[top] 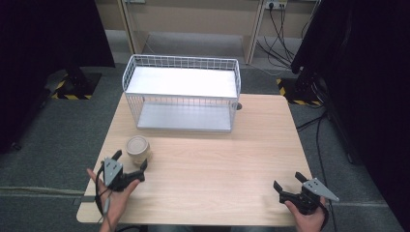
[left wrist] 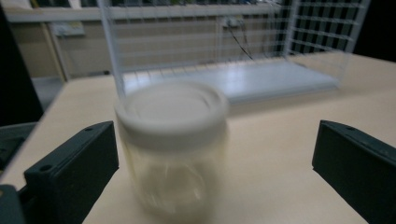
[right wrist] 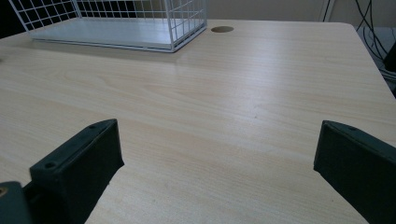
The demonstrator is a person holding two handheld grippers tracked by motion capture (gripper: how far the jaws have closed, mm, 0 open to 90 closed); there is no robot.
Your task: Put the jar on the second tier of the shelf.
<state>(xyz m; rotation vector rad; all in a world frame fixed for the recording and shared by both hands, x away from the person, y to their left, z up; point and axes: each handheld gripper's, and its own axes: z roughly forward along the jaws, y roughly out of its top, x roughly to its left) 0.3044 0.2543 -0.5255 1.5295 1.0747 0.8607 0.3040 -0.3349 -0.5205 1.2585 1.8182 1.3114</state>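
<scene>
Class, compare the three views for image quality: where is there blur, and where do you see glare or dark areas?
Left gripper view: the jar is smeared by blur, while the left tool looks sharper. Right gripper view: the table grain is crisp, with a soft sheen. High view: the wire basket shelf glares white, and both upper corners fall into darkness.

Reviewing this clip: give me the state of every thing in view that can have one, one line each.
Jar: upright on the table, lid on, looks empty, between the open left jaws, not gripped.
Left gripper: open, around the jar.
Right gripper: open, holding nothing, over bare table.
Wire shelf: upright at the table's far side, both levels bare.
</scene>
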